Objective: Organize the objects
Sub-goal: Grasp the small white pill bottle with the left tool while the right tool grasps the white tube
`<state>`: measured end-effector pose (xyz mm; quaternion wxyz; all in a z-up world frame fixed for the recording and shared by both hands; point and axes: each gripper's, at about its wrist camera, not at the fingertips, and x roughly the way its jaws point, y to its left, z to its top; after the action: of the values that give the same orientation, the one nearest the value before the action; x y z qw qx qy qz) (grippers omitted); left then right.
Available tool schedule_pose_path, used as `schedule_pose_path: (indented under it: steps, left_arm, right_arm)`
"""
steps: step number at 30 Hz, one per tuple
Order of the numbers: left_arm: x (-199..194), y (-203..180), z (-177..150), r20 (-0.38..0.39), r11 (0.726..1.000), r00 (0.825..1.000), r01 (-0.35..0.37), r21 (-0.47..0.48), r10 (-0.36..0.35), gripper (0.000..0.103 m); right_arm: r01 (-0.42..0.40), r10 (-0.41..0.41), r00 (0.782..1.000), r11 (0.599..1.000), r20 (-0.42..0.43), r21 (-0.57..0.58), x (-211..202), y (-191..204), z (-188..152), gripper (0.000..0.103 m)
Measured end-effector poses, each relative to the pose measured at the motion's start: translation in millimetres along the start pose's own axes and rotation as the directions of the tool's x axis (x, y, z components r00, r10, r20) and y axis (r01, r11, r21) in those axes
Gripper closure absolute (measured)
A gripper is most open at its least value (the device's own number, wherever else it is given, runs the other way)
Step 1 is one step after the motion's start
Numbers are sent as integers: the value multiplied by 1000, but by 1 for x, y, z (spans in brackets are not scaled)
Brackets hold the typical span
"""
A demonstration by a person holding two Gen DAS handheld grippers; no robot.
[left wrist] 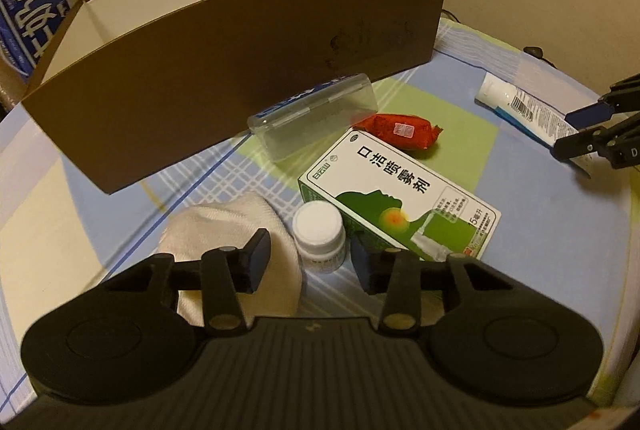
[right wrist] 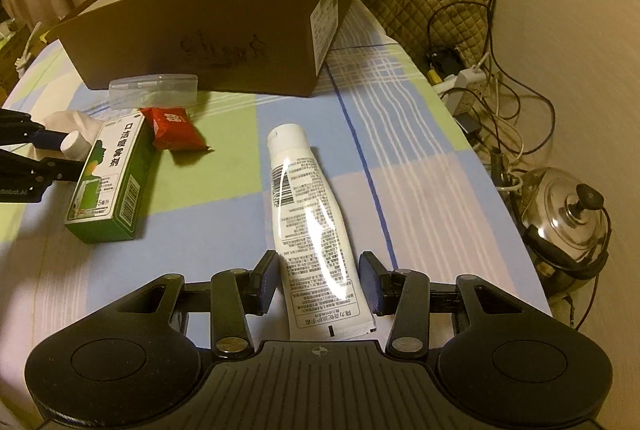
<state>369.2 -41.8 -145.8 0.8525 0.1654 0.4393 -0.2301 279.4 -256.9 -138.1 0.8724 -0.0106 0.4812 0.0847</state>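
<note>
The right gripper (right wrist: 319,284) has its fingers open on both sides of the long white plastic tube (right wrist: 310,226), ready to pinch it. The left gripper (left wrist: 310,262) is open around the small white pill bottle (left wrist: 320,236). Both lie on the desk (right wrist: 420,150) near the empty brown cardboard box (right wrist: 224,30), probably their new home.

My cloth (right wrist: 224,238) is checked in pale blue, soft green and cream, crossed by white and dark blue lines. The box (left wrist: 256,70) is brown outside, white inside. The carton (left wrist: 400,194) is green and white with black characters and an orange-yellow spot. The packet (left wrist: 400,131) is red, the tube (right wrist: 312,214) white with black print, the bottle (left wrist: 320,236) white-capped, my grippers' (right wrist: 319,280) pads (right wrist: 267,280) dark blue.
</note>
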Motion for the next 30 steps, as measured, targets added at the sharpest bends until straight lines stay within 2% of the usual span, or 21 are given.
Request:
schedule_pose_path:
  steps: [4, 11, 19, 30]
  left_arm:
    - [3, 3, 0, 8, 1000, 1000, 29, -9, -29, 80]
    - [-3, 7, -5, 15, 992, 999, 48, -114, -46, 80]
    - [-12, 15, -12, 8, 979, 1000, 30, -201, -29, 80]
    - [-24, 19, -10, 31, 972, 1000, 3, -234, 4, 80]
  right_arm:
    - [-1, 1, 1000, 1000, -5, -1, -1, 2, 1, 62]
    - [6, -6, 1000, 999, -8, -33, 7, 8, 10, 61]
    - [19, -18, 1000, 996, 12, -90, 27, 18, 32, 59]
    - [19, -17, 1000, 994, 19, -105, 36, 22, 38, 60]
